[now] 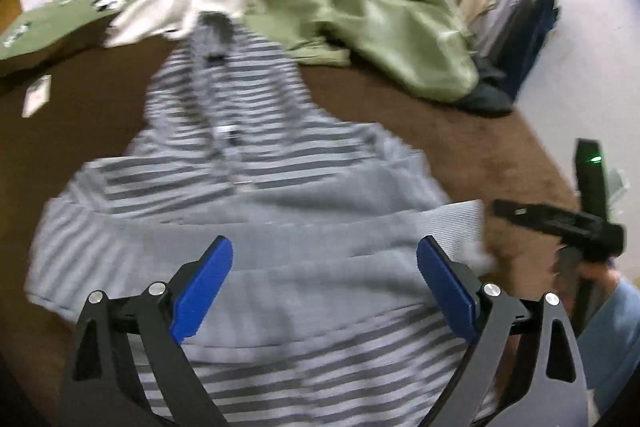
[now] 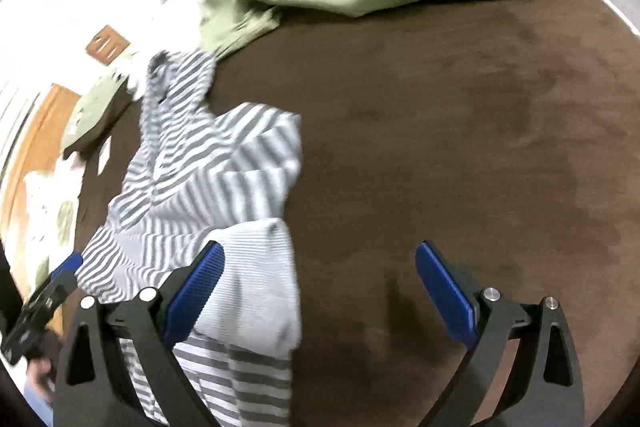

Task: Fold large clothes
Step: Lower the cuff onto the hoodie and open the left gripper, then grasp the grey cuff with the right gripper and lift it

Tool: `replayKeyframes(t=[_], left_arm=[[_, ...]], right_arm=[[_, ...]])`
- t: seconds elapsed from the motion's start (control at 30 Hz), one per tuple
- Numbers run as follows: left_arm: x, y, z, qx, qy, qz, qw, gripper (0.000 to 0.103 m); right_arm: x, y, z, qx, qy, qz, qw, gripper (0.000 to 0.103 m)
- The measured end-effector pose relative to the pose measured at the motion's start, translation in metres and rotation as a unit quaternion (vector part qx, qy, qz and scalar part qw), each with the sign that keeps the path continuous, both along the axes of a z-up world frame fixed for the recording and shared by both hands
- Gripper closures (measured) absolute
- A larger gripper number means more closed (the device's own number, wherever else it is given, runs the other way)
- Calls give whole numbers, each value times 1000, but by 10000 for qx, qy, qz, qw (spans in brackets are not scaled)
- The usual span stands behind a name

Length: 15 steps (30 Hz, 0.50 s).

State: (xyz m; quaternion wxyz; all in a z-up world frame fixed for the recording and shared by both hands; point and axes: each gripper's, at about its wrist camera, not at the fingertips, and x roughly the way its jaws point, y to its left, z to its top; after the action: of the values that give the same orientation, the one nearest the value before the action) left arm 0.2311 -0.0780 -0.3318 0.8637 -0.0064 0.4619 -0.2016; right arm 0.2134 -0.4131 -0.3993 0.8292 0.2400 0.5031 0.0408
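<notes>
On the brown bed cover (image 2: 460,115), striped hoodie (image 1: 248,187) lies partly folded, ribbed hem doubled toward the hood. Left gripper (image 1: 324,283) hovers above it, jaws wide, nothing held. Right gripper (image 2: 316,291) likewise open, empty, at the hem's edge; likely released so the fold settles.

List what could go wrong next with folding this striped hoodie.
Both tools, left and right, are open, so the striped hoodie lies loose and its fold may slacken. The ribbed hem is bunched by the right tool; gripping there may catch several layers. The green garment nearby could snag.
</notes>
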Motion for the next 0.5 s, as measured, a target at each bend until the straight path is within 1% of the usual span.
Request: replayKeyframes(t=[0.07, 0.13, 0.2, 0.23, 0.27, 0.33, 0.37, 0.47, 0.5], left_arm=[[8, 23, -4, 227, 27, 173, 9996, 11], [12, 45, -7, 328, 47, 390, 9987, 11], [14, 64, -11, 414, 112, 618, 9972, 11], [13, 78, -14, 456, 136, 771, 9959, 11], [13, 83, -15, 475, 151, 847, 9952, 11], [12, 99, -20, 504, 192, 1049, 9930, 11], [11, 104, -22, 501, 206, 1122, 9922, 11], [9, 117, -31, 305, 313, 1355, 9898, 10], [10, 120, -35, 303, 349, 1365, 9896, 10]], right_arm=[[11, 11, -6, 119, 9, 172, 9998, 17], [19, 22, -13, 139, 21, 261, 9996, 20], [25, 29, -19, 145, 59, 331, 9993, 36], [27, 33, -21, 132, 74, 353, 9993, 50], [28, 37, -22, 163, 62, 389, 9991, 60], [27, 42, -21, 121, 47, 453, 9989, 67], [27, 45, -20, 39, 35, 495, 9988, 74], [26, 53, -15, -151, -5, 659, 9977, 88], [26, 56, -12, -263, -35, 709, 9971, 90]])
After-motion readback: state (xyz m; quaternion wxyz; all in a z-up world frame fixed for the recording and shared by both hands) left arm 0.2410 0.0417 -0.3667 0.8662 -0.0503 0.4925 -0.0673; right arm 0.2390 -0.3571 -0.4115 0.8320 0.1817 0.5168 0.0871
